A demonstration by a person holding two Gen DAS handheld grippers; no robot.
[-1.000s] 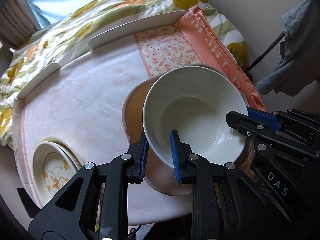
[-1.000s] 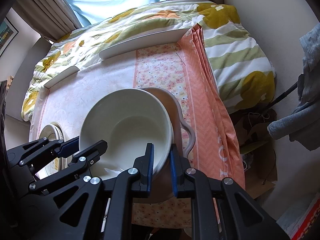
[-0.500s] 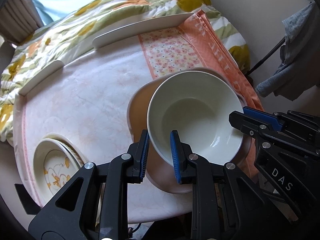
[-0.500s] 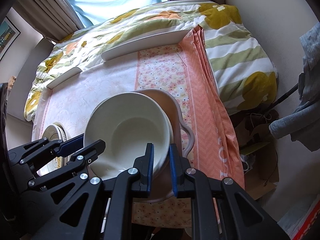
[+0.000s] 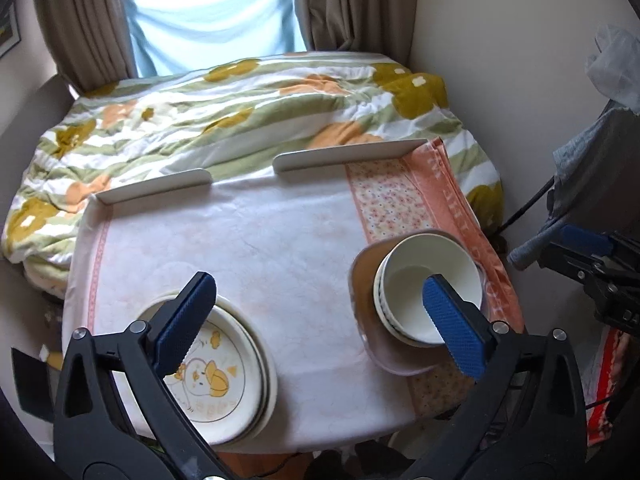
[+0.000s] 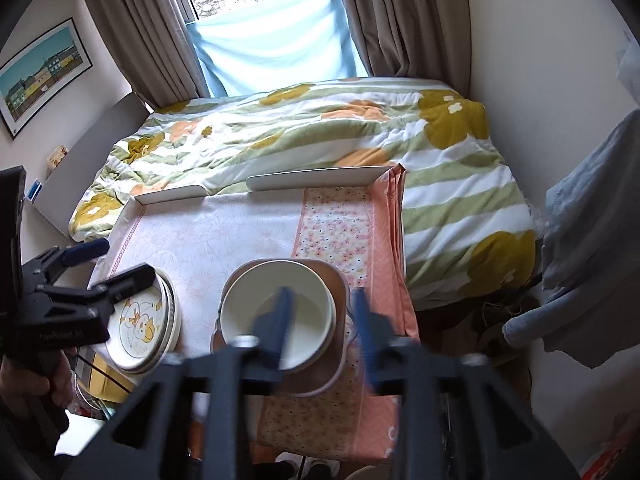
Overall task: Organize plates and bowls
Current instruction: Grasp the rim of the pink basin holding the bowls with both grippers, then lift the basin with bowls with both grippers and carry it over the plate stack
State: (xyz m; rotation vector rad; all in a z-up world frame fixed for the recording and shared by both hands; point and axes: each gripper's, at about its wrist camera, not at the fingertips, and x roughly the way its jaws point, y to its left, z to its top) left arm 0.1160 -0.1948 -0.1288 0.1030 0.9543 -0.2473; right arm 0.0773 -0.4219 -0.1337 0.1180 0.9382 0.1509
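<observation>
Stacked white bowls point(image 5: 404, 276) point(image 6: 248, 312) rest on a brown handled tray point(image 5: 364, 276) point(image 6: 339, 280) at the table's right side. At the front left lies a stack of plates point(image 5: 224, 364) point(image 6: 140, 324), the top one bearing a yellow chick drawing. My left gripper point(image 5: 318, 280) point(image 6: 124, 258) hangs above the table between plates and bowls, its jaws opening wide with nothing between them. My right gripper point(image 6: 322, 292) hovers above the bowls, blurred, its jaws opening and apart from the rim. In the left wrist view, only the right gripper's point(image 5: 580, 248) fingers show at the right edge.
The table point(image 5: 260, 248) carries a pale cloth and an orange floral runner point(image 6: 336, 232); white rails point(image 5: 348, 156) line its far edge. Beyond lies a bed with a flowered quilt point(image 6: 320, 132). Grey clothing point(image 6: 592, 248) hangs by the right wall. A hand point(image 6: 24, 384) holds the left gripper.
Both grippers were shut on the top bowl's rim; they have let go, spread apart and risen back from the table. The bowl now rests in the stack.
</observation>
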